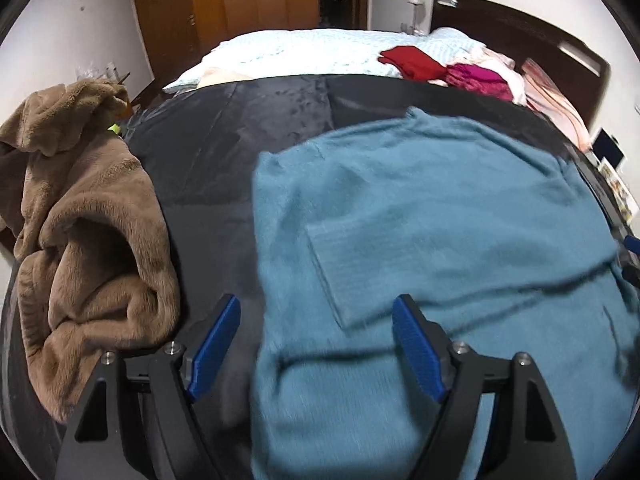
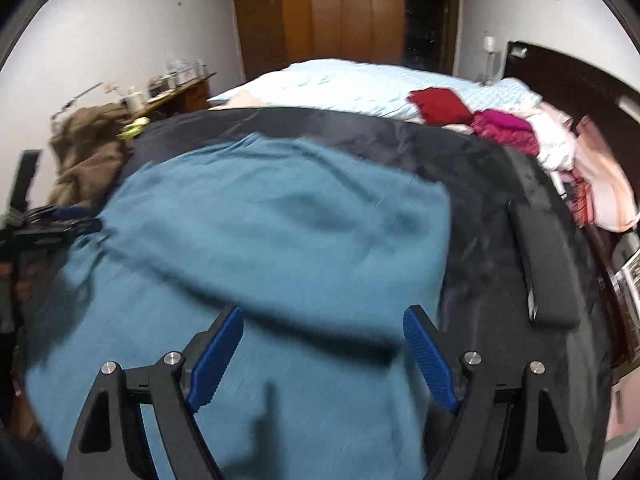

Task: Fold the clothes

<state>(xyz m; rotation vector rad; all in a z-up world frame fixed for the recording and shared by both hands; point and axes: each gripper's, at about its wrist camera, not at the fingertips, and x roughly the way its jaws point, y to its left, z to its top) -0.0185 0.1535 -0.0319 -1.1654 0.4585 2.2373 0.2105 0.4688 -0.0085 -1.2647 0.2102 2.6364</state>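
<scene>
Across the bed (image 1: 288, 52), over a dark blanket (image 1: 224, 152), lay the teal sweater (image 1: 420, 208), spread mostly flat with one fold showing, and a brown fleece garment (image 1: 88, 216) sat heaped at its left. Left gripper (image 1: 316, 344) hung over the sweater's left edge and right gripper (image 2: 324, 348) over its right part, jaws of both spread wide, nothing pinched. Next fold likely wants matched pinches at the hem corners, lifted level and together, to keep creases out.
</scene>
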